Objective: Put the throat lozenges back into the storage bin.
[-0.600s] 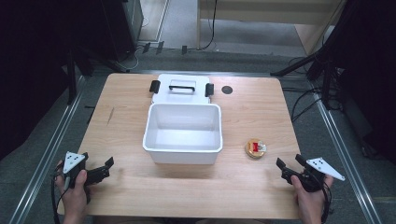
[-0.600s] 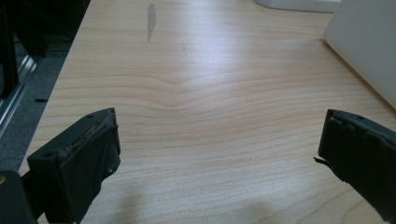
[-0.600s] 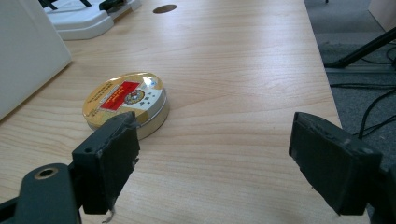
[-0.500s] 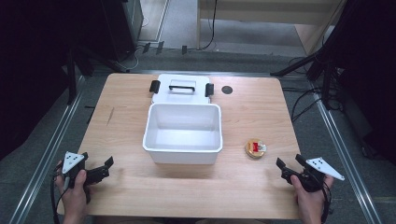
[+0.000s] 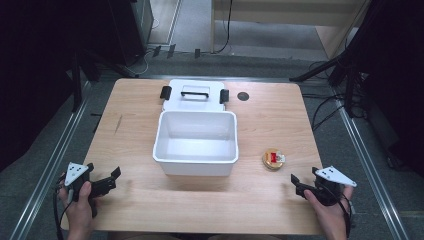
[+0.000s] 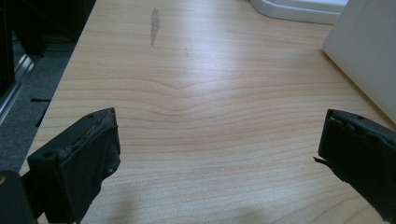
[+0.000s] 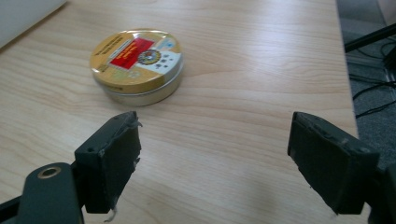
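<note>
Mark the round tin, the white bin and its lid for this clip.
round tin (image 7: 136, 59): right gripper view, middle of its printed top.
white bin (image 5: 195, 164): high view, near outer wall.
lid (image 5: 195, 102): high view, flat white surface just below its handle.

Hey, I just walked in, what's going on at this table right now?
A person holds a tool in each hand at the near edge of a wooden table. Both the left tool and the right tool are open and hold nothing. An empty white bin sits mid-table, its lid lying behind it. A small round tin lies just ahead of the right tool, untouched.
</note>
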Action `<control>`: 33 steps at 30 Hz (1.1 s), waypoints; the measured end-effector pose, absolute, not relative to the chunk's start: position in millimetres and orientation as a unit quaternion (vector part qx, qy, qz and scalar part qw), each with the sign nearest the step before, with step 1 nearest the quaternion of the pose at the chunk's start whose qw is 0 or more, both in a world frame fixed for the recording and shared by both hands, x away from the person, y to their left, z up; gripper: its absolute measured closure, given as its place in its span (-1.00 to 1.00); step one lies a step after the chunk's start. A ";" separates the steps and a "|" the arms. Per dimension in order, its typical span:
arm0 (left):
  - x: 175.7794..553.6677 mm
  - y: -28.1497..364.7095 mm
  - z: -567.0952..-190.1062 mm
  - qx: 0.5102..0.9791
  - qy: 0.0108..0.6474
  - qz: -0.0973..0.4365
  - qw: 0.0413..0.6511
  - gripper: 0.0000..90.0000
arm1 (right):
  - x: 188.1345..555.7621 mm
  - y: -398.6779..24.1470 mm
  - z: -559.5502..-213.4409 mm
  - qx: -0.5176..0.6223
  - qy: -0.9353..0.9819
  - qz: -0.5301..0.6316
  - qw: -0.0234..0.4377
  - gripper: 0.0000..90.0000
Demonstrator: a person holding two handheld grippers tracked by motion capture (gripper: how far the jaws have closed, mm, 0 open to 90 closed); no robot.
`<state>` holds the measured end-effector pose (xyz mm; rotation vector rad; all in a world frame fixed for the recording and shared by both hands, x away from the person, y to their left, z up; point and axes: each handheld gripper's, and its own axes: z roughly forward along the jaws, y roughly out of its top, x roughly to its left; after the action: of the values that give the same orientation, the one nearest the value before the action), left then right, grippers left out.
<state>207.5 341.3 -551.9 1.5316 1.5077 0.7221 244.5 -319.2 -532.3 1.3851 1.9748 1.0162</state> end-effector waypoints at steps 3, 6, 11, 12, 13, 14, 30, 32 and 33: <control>207.8 341.7 -552.1 0.611 0.602 0.285 0.428 -1.00 | 250.2 -311.1 -523.2 0.512 0.748 0.348 0.240 -0.62; 208.3 342.2 -552.1 0.611 0.602 0.283 0.429 -1.00 | 254.6 -306.1 -517.9 0.509 0.764 0.326 0.226 -0.62; 210.2 341.8 -552.1 0.613 0.602 0.279 0.430 -1.00 | 264.4 -293.3 -507.7 0.500 0.796 0.278 0.201 -0.63; 210.4 341.7 -552.1 0.613 0.601 0.279 0.430 -1.00 | 266.7 -290.6 -505.8 0.497 0.801 0.267 0.199 -0.64; 210.6 341.6 -552.1 0.614 0.601 0.279 0.430 -1.00 | 269.2 -288.2 -504.1 0.496 0.807 0.255 0.193 -0.63; 210.6 341.7 -552.1 0.614 0.600 0.278 0.430 -1.00 | 272.0 -286.0 -502.7 0.493 0.813 0.244 0.188 -0.63; 211.3 341.9 -552.2 0.613 0.601 0.276 0.432 -1.00 | 304.9 -252.9 -490.0 0.455 0.880 0.097 0.091 -0.91; 211.4 341.8 -552.2 0.614 0.601 0.276 0.431 -1.00 | 306.7 -251.5 -489.7 0.455 0.882 0.092 0.087 -0.95; 211.4 341.7 -552.1 0.614 0.601 0.275 0.431 -1.00 | 308.7 -250.5 -489.4 0.455 0.883 0.085 0.084 -0.99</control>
<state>211.4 341.7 -552.1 1.5310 1.5000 0.6866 308.7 -250.5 -489.4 1.3570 2.6335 0.2526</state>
